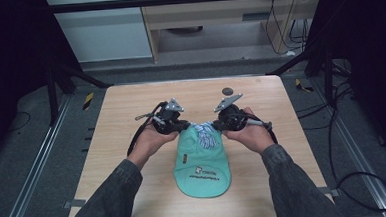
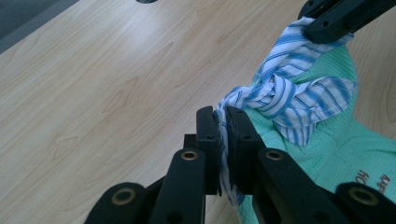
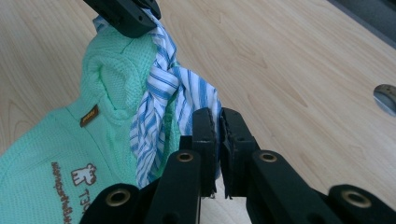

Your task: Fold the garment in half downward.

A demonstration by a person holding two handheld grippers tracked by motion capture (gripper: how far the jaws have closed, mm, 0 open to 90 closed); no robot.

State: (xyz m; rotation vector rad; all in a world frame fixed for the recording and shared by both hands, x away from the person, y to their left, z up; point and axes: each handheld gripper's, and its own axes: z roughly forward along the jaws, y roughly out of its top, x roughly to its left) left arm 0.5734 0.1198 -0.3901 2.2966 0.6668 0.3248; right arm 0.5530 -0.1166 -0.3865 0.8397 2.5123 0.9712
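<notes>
Garment: a mint-green knitted piece (image 1: 202, 165) with printed lettering lies on the wooden table (image 1: 117, 137), its lower hem near the front edge, midway between the side edges.
Striped cloth: blue-and-white fabric (image 2: 285, 100) is knotted at the garment's far end, toward the table's centre.
Left gripper (image 2: 222, 122): jaws closed on one end of the striped cloth.
Right gripper (image 3: 219, 122): jaws pressed together on the other end.
Dark disc (image 1: 227, 91): sits near the far edge, apart from the garment.
</notes>
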